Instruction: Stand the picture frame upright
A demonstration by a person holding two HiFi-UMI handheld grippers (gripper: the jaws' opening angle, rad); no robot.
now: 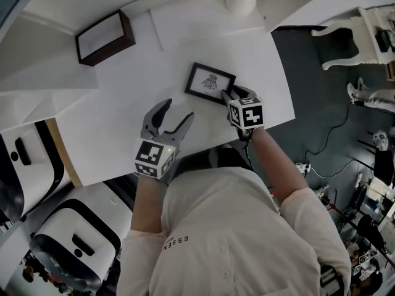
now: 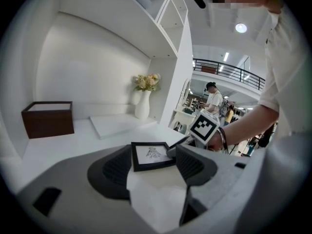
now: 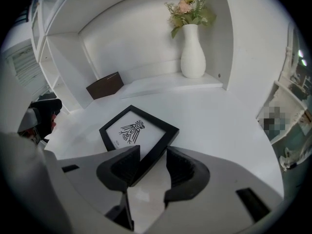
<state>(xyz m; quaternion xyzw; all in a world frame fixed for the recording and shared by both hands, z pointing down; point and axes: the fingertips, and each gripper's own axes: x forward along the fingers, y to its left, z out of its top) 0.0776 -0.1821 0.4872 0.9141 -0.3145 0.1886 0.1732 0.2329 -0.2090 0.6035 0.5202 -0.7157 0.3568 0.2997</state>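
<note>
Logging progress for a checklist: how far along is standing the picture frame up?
Done: nothing yet; the picture frame lies flat on the table. In hand: the right gripper straddles its near corner, jaws not clamped. Remaining: grip, tilt it upright; left gripper hovers open.

Open white tabletop (image 1: 111,122) left of and in front of the picture frame (image 1: 210,83): free approach from there. Frame's near right corner taken up by the right gripper (image 1: 237,94), jaws apart astride it. Left gripper (image 1: 178,108) near, to the frame's lower left, apart from it, jaws wide with nothing between. Far side bounded by a low white slab (image 1: 203,23) and a vase (image 1: 241,0). Brown box (image 1: 105,37) at far left, well apart. Alcove walls (image 3: 122,38) closing back and sides. Table edge just right of the frame.
</note>
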